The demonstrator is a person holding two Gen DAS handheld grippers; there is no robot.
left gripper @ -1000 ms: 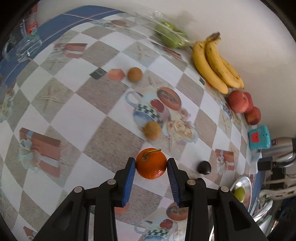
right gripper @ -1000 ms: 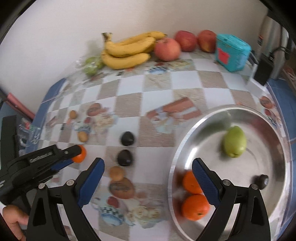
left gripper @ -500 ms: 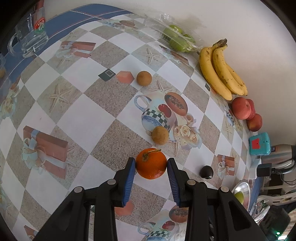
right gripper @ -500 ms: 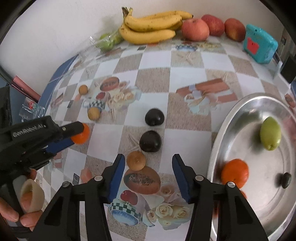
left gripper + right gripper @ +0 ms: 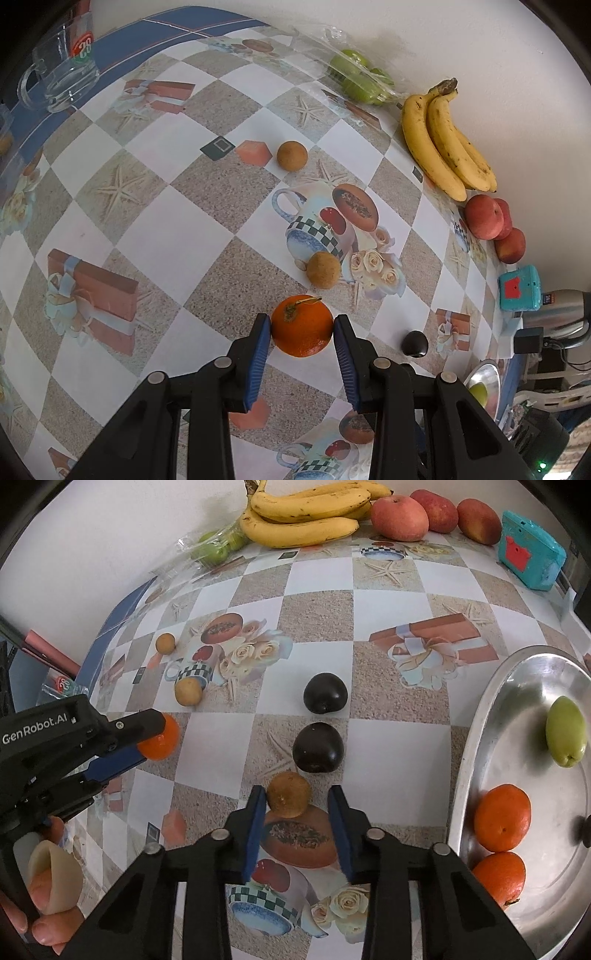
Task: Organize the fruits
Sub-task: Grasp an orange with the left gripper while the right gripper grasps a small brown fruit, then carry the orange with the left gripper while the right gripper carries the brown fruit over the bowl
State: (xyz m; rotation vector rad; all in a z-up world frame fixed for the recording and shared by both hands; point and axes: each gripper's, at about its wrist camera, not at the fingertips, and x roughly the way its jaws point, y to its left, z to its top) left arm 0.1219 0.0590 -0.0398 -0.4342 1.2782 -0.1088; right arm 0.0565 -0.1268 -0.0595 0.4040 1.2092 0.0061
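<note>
Step in hand: collection. Left tongs point(image 5: 302, 325) pinch the round orange tangerine point(image 5: 302, 325) above the worktop point(image 5: 166, 236). Right tongs point(image 5: 296, 806), spread, straddle the small brown round fruit point(image 5: 289, 794). Next: close, carry both to the steel tray point(image 5: 476, 746).

My fingers point(image 5: 258, 354): black matt plastic, ribbed blue pads. Tablecloth point(image 5: 317, 576): smooth printed vinyl, slight sheen. Tray point(image 5: 476, 738): polished, reflective metal. Mug point(image 5: 66, 74): clear glass. Mandarin point(image 5: 302, 325): dimpled glossy peel. Green fruit bag point(image 5: 354, 77): thin, crinkled clear plastic.
</note>
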